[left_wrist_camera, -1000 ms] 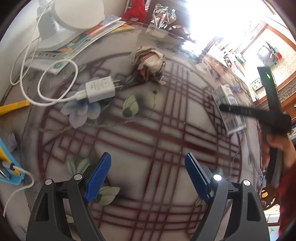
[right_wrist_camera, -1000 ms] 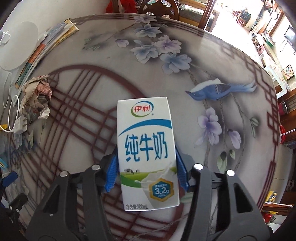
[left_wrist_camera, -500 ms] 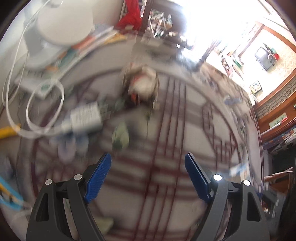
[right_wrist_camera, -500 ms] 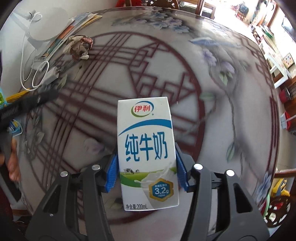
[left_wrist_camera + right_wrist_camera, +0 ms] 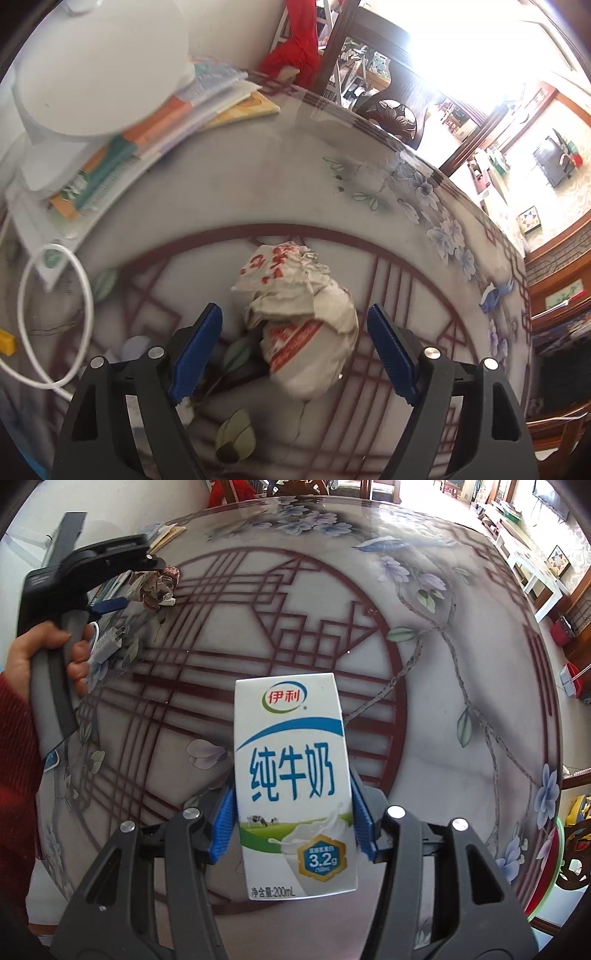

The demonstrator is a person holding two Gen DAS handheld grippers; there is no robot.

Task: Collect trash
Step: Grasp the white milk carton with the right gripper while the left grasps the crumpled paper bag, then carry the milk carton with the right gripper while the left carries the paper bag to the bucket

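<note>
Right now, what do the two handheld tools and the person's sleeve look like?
Each tool, left and right, has black angular plastic arms with triangular cut-outs, silver rivets and ribbed blue pads. Seen from the right wrist, the left one has a grey handle. The sleeve is dark red knit.

Paper wad (image 5: 299,317): lay on the bench (image 5: 236,192), between the left gripper's (image 5: 295,350) fingers, touching neither.
Carton (image 5: 295,786): sat in the right gripper (image 5: 293,821), above the bench.
Books (image 5: 155,144): lay far left, under a lamp (image 5: 96,66).
Cable (image 5: 55,314): looped left of the wad.
</note>
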